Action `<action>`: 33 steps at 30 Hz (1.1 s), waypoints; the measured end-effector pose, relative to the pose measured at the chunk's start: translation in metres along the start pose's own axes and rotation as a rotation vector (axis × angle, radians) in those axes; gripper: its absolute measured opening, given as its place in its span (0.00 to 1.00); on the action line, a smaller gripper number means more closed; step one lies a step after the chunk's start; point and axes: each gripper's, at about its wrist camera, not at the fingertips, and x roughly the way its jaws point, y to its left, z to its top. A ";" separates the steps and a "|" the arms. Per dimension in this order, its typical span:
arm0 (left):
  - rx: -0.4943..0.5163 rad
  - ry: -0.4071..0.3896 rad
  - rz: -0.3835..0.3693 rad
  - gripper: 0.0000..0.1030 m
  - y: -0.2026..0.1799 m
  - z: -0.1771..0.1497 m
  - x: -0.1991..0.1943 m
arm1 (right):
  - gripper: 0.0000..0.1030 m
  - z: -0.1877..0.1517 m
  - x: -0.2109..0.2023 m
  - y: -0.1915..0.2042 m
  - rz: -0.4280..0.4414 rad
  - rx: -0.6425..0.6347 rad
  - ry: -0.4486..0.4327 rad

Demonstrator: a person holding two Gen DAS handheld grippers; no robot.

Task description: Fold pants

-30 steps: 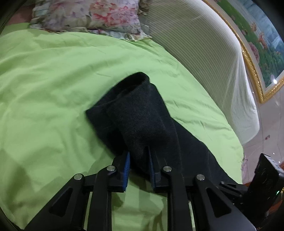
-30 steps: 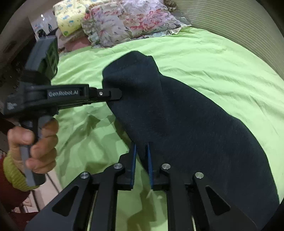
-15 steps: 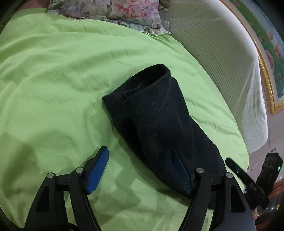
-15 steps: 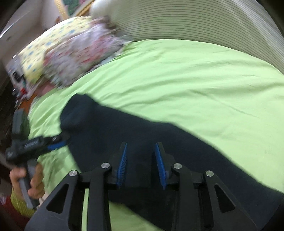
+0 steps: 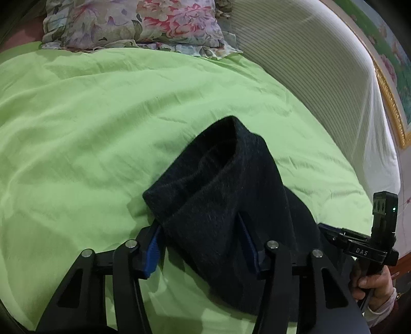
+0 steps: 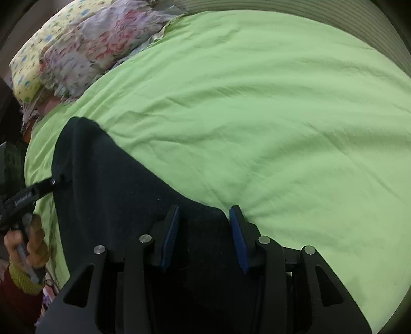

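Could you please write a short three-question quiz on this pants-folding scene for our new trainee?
1. True or false: the dark pants lie on a green bedsheet.
2. Multiple choice: what is between the left gripper fingers? A) only bare sheet B) a bunched end of the pants C) the floral pillow
3. Fill in: in the right wrist view, the right gripper is ____ (open or shut), with pants fabric between its fingers.

Key: 1 true; 2 B; 3 open.
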 end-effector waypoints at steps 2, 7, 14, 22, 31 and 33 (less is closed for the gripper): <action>0.000 -0.010 -0.015 0.36 -0.001 0.001 0.002 | 0.21 -0.003 0.000 0.002 -0.008 -0.005 -0.006; -0.014 -0.086 -0.184 0.19 -0.008 0.005 -0.038 | 0.15 -0.016 -0.034 0.007 0.086 0.049 -0.125; 0.035 -0.157 -0.298 0.20 -0.016 0.005 -0.102 | 0.15 -0.024 -0.062 0.009 0.120 0.051 -0.262; 0.049 -0.071 -0.103 0.21 0.018 0.015 -0.026 | 0.07 -0.009 -0.011 0.002 -0.113 0.079 -0.291; 0.109 -0.174 0.103 0.54 0.022 0.013 -0.046 | 0.10 -0.059 -0.092 -0.022 -0.109 0.200 -0.409; 0.087 -0.194 0.095 0.55 0.022 0.018 -0.056 | 0.20 -0.083 -0.119 -0.031 -0.111 0.236 -0.442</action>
